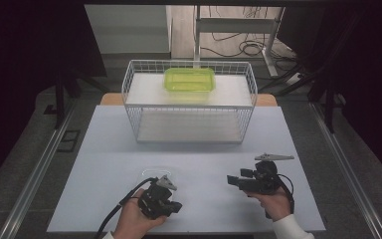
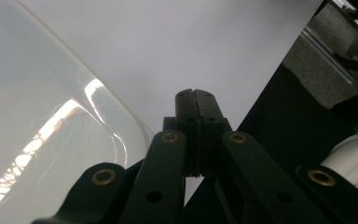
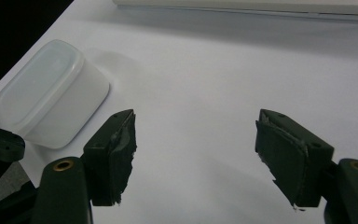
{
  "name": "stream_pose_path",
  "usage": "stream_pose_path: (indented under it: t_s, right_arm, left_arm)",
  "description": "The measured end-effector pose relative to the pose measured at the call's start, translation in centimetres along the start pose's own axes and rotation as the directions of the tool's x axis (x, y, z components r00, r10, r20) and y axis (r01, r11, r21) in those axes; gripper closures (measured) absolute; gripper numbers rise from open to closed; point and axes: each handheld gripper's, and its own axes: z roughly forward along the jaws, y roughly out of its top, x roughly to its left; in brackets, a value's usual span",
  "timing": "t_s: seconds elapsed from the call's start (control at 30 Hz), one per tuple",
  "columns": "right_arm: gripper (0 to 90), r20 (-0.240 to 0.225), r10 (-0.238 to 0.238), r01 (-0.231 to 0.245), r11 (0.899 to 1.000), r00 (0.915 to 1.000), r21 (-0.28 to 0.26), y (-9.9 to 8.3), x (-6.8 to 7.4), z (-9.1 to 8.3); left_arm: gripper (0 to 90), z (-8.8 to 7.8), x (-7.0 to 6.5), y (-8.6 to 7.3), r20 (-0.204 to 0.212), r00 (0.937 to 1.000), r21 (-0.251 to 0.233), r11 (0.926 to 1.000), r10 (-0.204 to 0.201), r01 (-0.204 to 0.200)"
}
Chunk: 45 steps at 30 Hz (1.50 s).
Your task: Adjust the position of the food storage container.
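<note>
2 grippers over the pale table (image 1: pixel 104 149): left fingers (image 2: pixel 186 109) together, right fingers (image 3: pixel 114 149) apart.

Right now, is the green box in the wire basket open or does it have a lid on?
Cannot tell. The green box sits on the upper shelf of the wire basket, too small and glary to show a lid.

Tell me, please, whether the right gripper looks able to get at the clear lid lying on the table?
Probably yes: the right gripper is open, and bare table separates it from the clear lid.
</note>
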Motion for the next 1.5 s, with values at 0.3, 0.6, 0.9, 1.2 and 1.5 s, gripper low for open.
stream_pose_path:
  t_s: [0.3,0.6,0.9,1.2,1.5]
  right_arm:
    - [28.7,-0.015,0.008,-0.008,1.000,0.9999,-0.002,0.1,-0.1,0.1]
    - [28.7,-0.011,0.014,-0.014,1.000,0.9999,-0.012,0.1,-0.1,-0.2]
    - [28.7,-0.011,0.014,-0.015,1.000,0.9998,-0.011,0.1,-0.2,-0.2]
    - [28.7,-0.012,0.011,-0.011,1.000,0.9999,-0.005,0.1,-0.2,-0.1]
    - [28.7,-0.011,0.014,-0.014,1.000,0.9998,-0.003,0.2,-0.3,-0.2]
  left_arm:
    - [89.8,0.4,0.2,-0.3,-0.025,0.9997,0.025,0.9997,0.001,0.000]
    - [89.9,-0.1,0.5,-0.9,-0.031,0.9995,0.029,0.9996,-0.005,0.006]
    - [89.8,-1.5,1.9,-2.6,-0.033,0.9985,0.024,0.9987,-0.045,0.045]
    - [89.8,-2.9,3.3,-4.3,-0.038,0.9963,0.014,0.9969,-0.077,0.078]
    - [89.8,-4.1,4.8,-5.7,-0.051,0.9917,-0.001,0.9930,-0.118,0.118]
